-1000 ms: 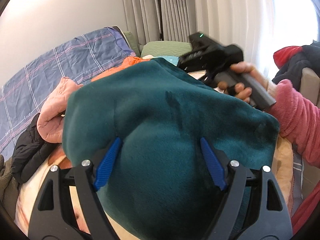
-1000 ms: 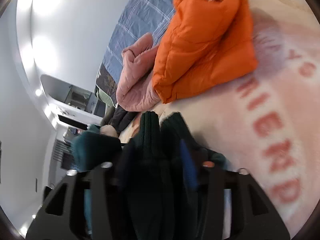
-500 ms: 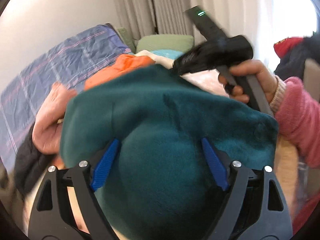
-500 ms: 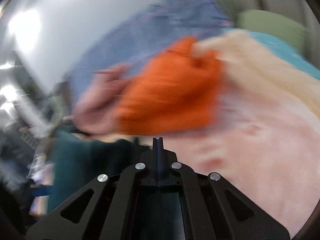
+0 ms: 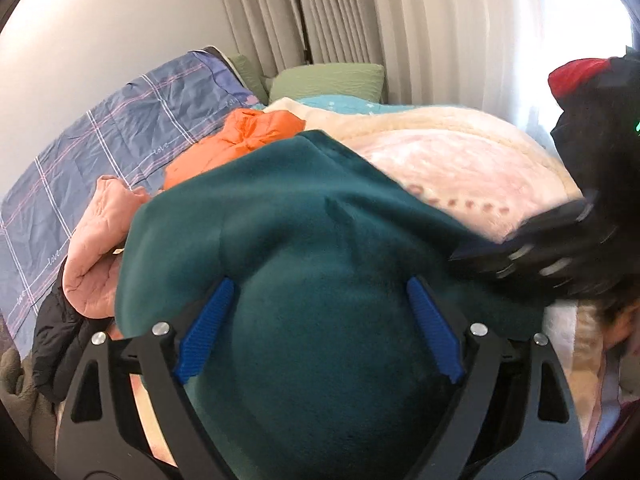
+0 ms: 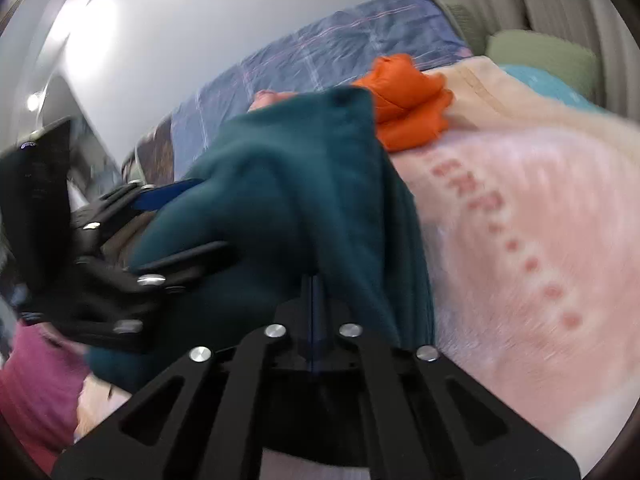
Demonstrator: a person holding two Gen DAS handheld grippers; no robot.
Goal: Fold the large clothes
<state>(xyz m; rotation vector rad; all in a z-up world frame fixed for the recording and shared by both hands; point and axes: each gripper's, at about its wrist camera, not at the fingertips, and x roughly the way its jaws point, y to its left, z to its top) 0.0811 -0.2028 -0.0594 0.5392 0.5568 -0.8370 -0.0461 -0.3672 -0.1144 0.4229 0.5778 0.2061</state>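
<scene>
1. Teal fleece garment [image 5: 320, 280] is seen bunched on the pink blanket [image 5: 460, 168] of the bed, draped over and between the fingers of the left gripper [image 5: 320, 328].
2. Left gripper jaws are spread wide; blue pads [image 5: 200, 344] are seen either side of the fleece bulge. Whether the pads press on it cannot be told.
3. Right gripper [image 6: 314, 320] jaws are pressed together; the fleece [image 6: 304, 184] lies just ahead of the closed tips. A pinch on the cloth cannot be confirmed.
4. Orange puffer jacket [image 5: 244, 140] and pale pink garment [image 5: 100, 248] are noted beyond the fleece, beside a blue plaid cover [image 5: 100, 140].
5. Right-wrist view is blurred.
</scene>
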